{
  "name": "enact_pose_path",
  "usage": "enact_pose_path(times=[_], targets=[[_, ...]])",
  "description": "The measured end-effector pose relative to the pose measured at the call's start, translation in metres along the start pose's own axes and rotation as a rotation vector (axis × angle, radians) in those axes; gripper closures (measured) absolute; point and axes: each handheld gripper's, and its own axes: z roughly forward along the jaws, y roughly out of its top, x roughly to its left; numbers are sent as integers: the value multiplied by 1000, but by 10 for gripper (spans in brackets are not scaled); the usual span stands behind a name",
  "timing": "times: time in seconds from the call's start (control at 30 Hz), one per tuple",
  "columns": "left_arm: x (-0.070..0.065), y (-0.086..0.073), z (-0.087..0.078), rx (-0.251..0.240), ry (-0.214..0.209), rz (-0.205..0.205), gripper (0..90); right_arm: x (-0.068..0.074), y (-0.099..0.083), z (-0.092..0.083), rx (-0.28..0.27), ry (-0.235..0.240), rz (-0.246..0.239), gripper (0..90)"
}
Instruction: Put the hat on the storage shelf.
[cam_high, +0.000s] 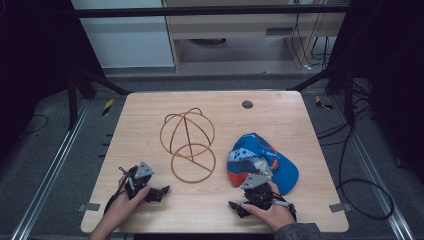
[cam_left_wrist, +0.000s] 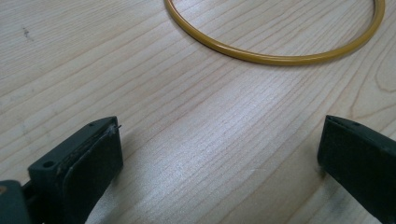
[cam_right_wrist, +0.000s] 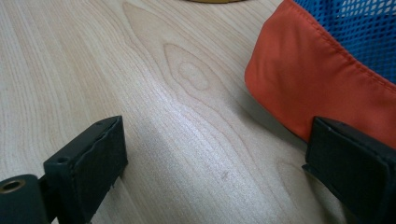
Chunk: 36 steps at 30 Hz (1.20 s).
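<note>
A golden wire hat frame (cam_high: 189, 145) stands in the middle of the wooden table (cam_high: 280, 115), a dome above a round base ring (cam_left_wrist: 280, 58). To its right lies a blue patterned cap (cam_high: 262, 160) with an orange inner band (cam_right_wrist: 322, 79) and blue mesh. My left gripper (cam_high: 159, 194) rests near the front left edge, open (cam_left_wrist: 220, 125), pointing at the base ring with bare wood between its jaws. My right gripper (cam_high: 239, 199) sits at the front right, open (cam_right_wrist: 215, 123). Its right jaw stands just in front of the cap's orange edge, and nothing is between the jaws.
A small dark round disc (cam_high: 247, 104) is set into the table near the far edge. Black frame struts (cam_high: 95, 80) and loose cables (cam_high: 360, 190) surround the table on the floor. The table's front edge (cam_high: 200, 231) runs just behind both hands.
</note>
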Motion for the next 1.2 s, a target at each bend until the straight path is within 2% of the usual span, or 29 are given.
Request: enact_pose_path(times=[0.4, 0.53, 0.57, 0.67, 0.83, 1.03, 1.2], targets=[[0, 0, 0, 0, 0, 0, 0, 0, 0, 0, -1, -9, 8, 54], [0, 0, 0, 0, 0, 0, 0, -2, 1, -4, 15, -20, 25, 88], [0, 0, 0, 0, 0, 0, 0, -3, 1, -8, 1, -20, 46, 88], [0, 0, 0, 0, 1, 0, 0, -5, 1, -17, -28, -33, 59, 97], [0, 0, 0, 0, 0, 0, 0, -6, -3, -32, -21, -56, 47, 98], [-1, 0, 0, 0, 1, 0, 0, -16, -6, -49, -19, -92, 71, 114], [-1, 0, 0, 0, 1, -1, 0, -25, -4, -58, 0, -119, 72, 126]])
